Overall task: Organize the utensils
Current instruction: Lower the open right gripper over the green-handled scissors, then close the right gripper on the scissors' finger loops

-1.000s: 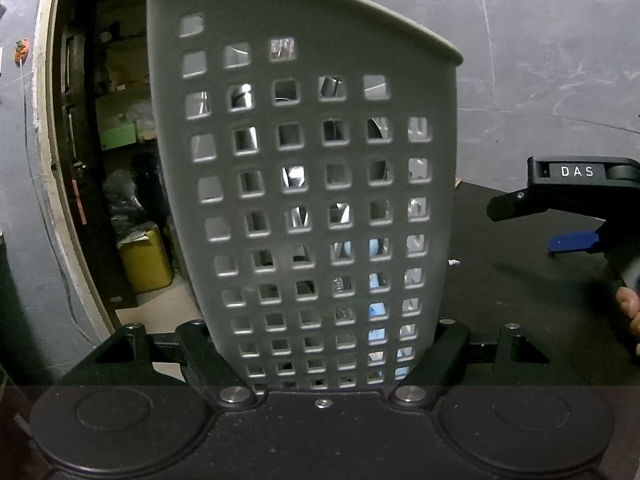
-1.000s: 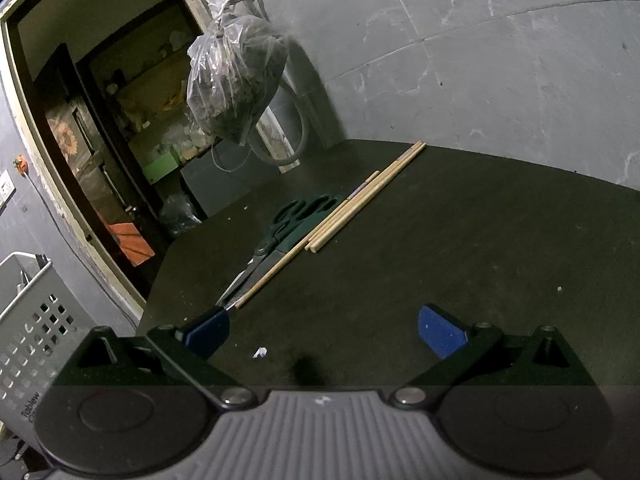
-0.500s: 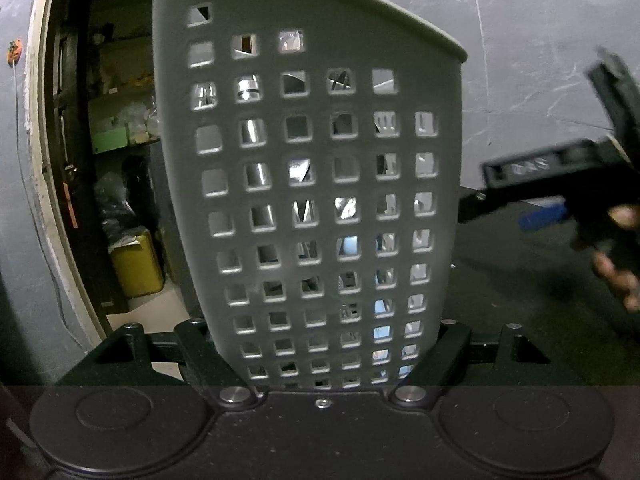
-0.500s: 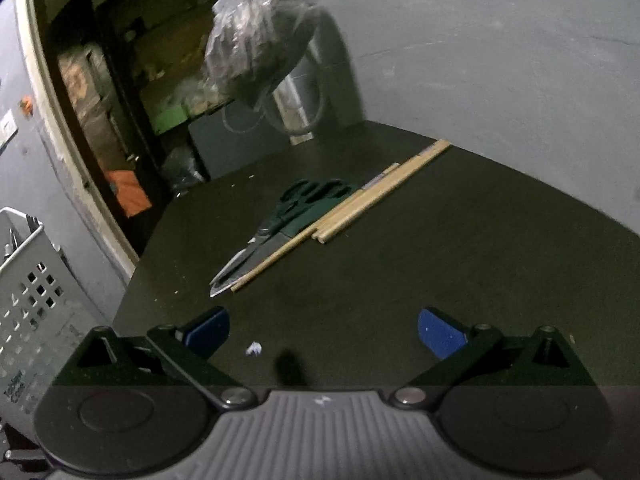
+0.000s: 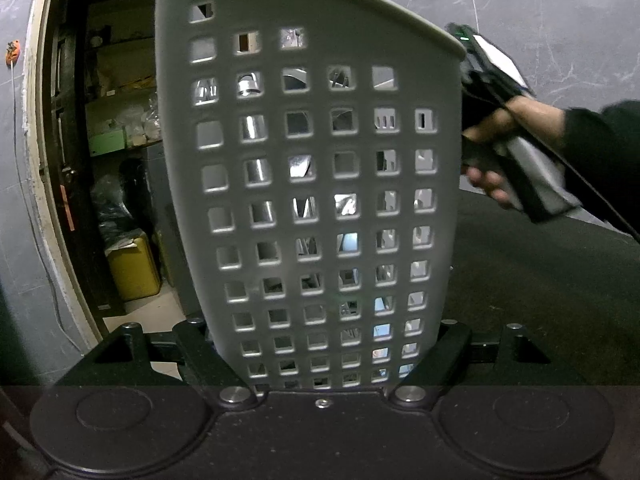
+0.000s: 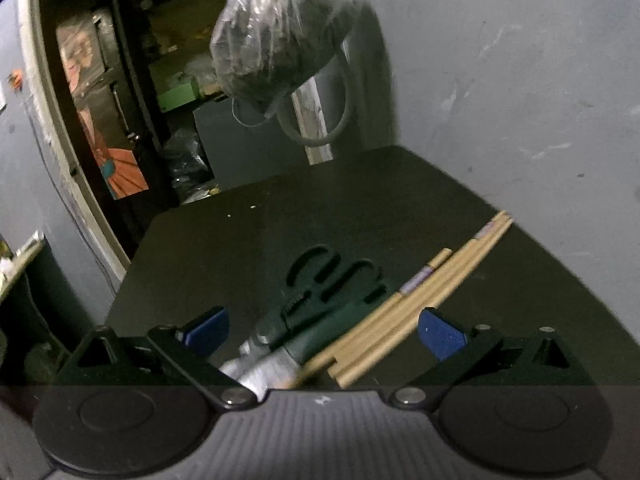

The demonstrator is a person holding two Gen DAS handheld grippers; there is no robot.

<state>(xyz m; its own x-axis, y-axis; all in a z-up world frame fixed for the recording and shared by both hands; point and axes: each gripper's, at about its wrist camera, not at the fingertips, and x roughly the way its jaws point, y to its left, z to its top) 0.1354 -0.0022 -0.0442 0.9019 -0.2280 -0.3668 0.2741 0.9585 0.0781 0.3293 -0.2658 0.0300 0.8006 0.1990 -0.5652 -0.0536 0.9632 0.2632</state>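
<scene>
Right wrist: parted tongs point(image 6: 322, 332) over scissors point(image 6: 316, 300)

home storeroom, cluttered shelves point(image 5: 120, 92), hung bag point(image 6: 276, 36)

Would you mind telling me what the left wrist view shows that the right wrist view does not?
Only the left wrist view shows the grey perforated basket held between the left gripper's fingers, metal utensils glinting through its holes, and the person's right hand. Only the right wrist view shows the green-handled scissors and wooden sticks between the open right gripper's blue pads. Both show the dark table and the doorway.
</scene>
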